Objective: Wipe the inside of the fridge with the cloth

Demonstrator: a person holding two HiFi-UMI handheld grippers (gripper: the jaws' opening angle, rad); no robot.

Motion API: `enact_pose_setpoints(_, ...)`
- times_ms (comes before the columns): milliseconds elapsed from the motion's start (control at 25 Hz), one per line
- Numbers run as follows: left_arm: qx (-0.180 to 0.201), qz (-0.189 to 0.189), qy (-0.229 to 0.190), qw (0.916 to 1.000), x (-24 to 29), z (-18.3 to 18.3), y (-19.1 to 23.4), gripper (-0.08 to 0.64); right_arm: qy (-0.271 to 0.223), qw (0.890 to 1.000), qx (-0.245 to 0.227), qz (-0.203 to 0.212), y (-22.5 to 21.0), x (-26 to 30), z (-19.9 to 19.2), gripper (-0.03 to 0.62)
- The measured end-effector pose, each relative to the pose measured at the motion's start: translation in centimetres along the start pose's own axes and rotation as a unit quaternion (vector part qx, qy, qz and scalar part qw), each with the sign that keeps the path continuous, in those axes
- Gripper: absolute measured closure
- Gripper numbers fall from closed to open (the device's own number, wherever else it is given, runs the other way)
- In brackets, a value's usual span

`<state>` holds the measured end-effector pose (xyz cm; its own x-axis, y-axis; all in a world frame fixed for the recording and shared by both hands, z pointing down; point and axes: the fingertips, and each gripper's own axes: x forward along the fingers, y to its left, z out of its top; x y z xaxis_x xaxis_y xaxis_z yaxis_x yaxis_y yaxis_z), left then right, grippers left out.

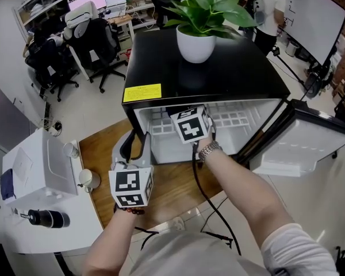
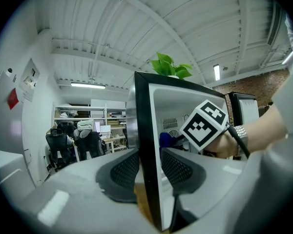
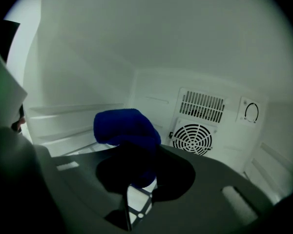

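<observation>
A black mini fridge (image 1: 161, 68) stands on a wooden table (image 1: 98, 148) with its door (image 1: 302, 145) swung open to the right. My left gripper (image 1: 132, 145) is clamped over the front edge of the fridge's left wall (image 2: 142, 130), one pad on each side of it. Only the marker cube (image 1: 191, 125) of my right gripper shows at the fridge's mouth; its jaws are hidden inside. In the right gripper view my right gripper (image 3: 136, 172) is shut on a bunched blue cloth (image 3: 127, 130), which sticks out ahead toward the white back wall. The cloth (image 2: 167, 140) also peeks from behind the wall.
A potted plant (image 1: 196, 39) sits on the fridge top. A round fan grille (image 3: 193, 138) and a dial (image 3: 251, 112) are on the back wall. A white appliance (image 1: 43, 171), a cup (image 1: 87, 179) and a black bottle (image 1: 46, 218) stand at the left. A person (image 1: 270, 10) stands far back.
</observation>
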<state>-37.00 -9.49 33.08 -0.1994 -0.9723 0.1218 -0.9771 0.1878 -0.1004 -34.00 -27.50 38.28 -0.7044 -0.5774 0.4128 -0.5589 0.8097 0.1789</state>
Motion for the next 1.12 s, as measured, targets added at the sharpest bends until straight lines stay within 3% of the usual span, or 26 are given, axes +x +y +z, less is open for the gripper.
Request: enact_pose_setpoints(1120, -0.006, 0.019, 0.004, 0.9998, 0.1, 0.0, 0.1, 0.422, 0.035, 0.990, 0.069, -0.121, -14.2, -4.8, -5.7, 0.522)
